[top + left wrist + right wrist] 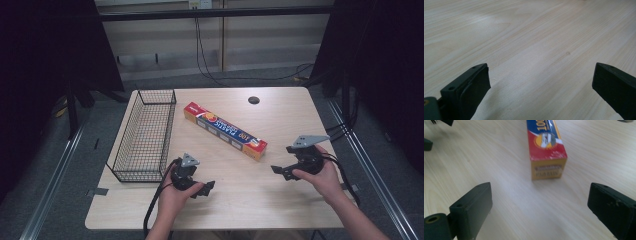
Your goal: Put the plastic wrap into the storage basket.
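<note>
A long box (225,130) of plastic wrap is laid slantwise across the middle of the table (280,200), one end toward the far left, the other toward the near right. Nothing is stacked on it or set against it. A black wire basket (145,135) is stood along the left edge, just beside the box's far end but apart from it. A round dark hole (253,100) is seen near the far edge.

The right gripper (281,171) is held near the right edge, jaws spread wide and empty, pointed at the box's near end (548,171), which lies ahead of them, untouched. The left gripper (205,189) is held near the near edge, by the basket's near corner, jaws likewise apart, with only bare wood (529,50) between them.

The table is of pale wood grain. Grey floor, dark curtains at both sides and hanging cables behind are seen.

On the red, blue and yellow box "100" and "PLASTIC" can be read; the end label is blurred.
</note>
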